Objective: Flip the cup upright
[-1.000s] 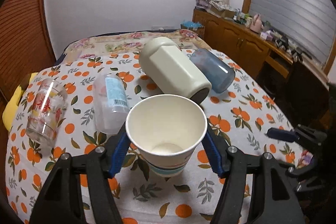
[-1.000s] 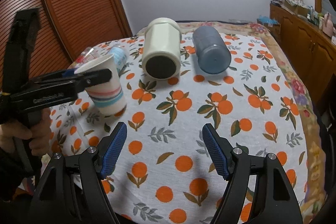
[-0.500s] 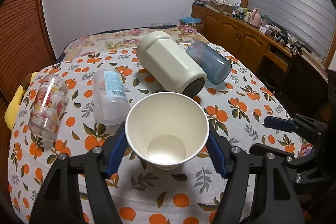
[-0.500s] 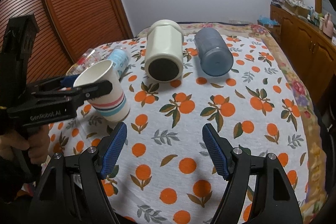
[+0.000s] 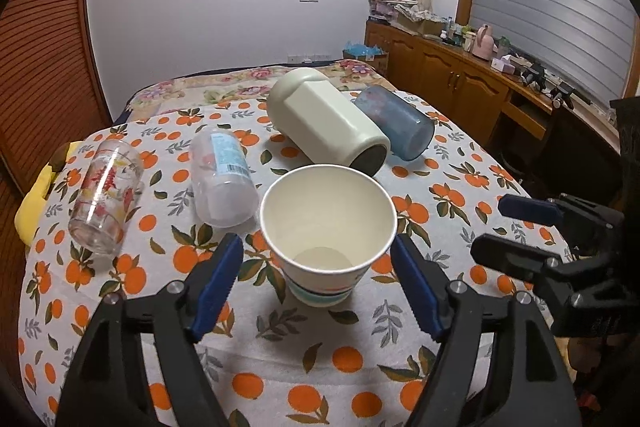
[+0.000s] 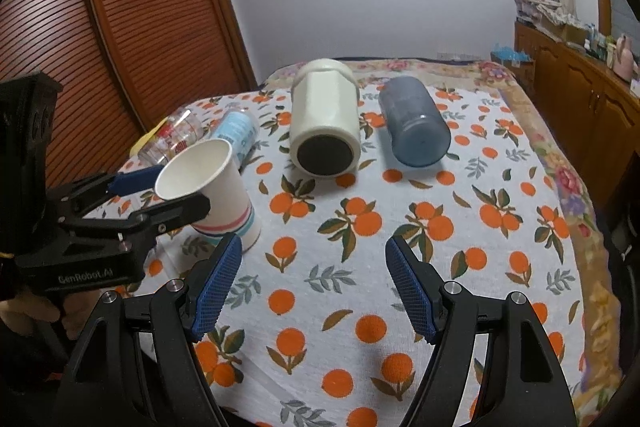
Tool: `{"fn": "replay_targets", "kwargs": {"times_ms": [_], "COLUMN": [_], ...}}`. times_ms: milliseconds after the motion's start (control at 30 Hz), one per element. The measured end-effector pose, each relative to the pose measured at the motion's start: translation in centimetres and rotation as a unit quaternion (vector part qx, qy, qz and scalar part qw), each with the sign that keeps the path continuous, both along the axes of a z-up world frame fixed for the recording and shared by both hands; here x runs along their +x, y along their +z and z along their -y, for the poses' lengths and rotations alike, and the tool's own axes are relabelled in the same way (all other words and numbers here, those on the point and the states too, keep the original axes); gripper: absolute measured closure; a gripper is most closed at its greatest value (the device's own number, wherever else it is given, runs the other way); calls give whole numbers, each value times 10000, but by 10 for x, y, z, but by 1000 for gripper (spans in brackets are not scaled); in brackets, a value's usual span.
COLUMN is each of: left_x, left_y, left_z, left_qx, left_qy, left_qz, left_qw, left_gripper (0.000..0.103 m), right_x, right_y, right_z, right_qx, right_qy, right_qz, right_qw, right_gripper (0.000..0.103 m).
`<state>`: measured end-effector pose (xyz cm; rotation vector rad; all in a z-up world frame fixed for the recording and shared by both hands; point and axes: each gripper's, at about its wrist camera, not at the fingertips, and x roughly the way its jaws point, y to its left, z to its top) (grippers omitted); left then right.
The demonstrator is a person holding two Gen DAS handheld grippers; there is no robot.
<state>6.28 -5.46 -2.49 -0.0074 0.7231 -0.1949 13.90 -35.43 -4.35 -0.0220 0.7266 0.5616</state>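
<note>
Your left fingers (image 5: pixel 316 279) are spread around the cup (image 5: pixel 326 231), mouth up on the table (image 5: pixel 320 359); right fingers (image 6: pixel 314 283) open, holding nothing, at its 3 o'clock.

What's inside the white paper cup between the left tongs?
Nothing: the striped white paper cup stands mouth-up on the orange-print tablecloth, its white walls and round bottom bare. The left tongs are open beside it. What is under its base is hidden.

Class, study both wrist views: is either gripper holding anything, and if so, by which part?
Nothing is held. The left gripper is open, its pads clear of the upright paper cup standing between them. The right gripper is open and empty.
</note>
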Motion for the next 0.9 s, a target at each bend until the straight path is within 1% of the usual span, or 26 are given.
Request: {"fn": "replay_targets", "kwargs": {"times_ms": [333, 367, 433, 467, 567, 667, 800, 900], "left_x": [-23, -27, -34, -38, -50, -58, -71, -76], "left_y": [4, 7, 12, 14, 22, 28, 35, 36], "left_z": [-6, -8, -11, -12, -17, -22, -27, -31], "left_qx": [83, 60, 30, 28, 61, 80, 264, 237], "left_qy": [147, 166, 211, 230, 317, 409, 711, 775], "left_qz": [212, 252, 357, 425, 597, 695, 891, 899], "left_qw": [9996, 9995, 9991, 9988, 9977, 9967, 9931, 9926], "left_gripper": [24, 22, 16, 12, 7, 6, 6, 6], "right_x": [-8, -10, -13, -16, -24, -32, -41, -44], "right_y": [7, 8, 11, 14, 21, 28, 31, 31], "right_z": [-4, -4, -3, -3, -3, -2, -2, -2], "right_qx": [110, 132, 196, 238, 309, 390, 416, 418], "right_qy": [-38, -49, -93, -126, -227, -358, -490, -546], "right_qz": [112, 132, 197, 261, 445, 623, 817, 864], "right_qw": [9999, 9998, 9996, 9993, 9983, 9967, 9946, 9939], "right_gripper": [25, 24, 18, 17, 14, 12, 11, 11]}}
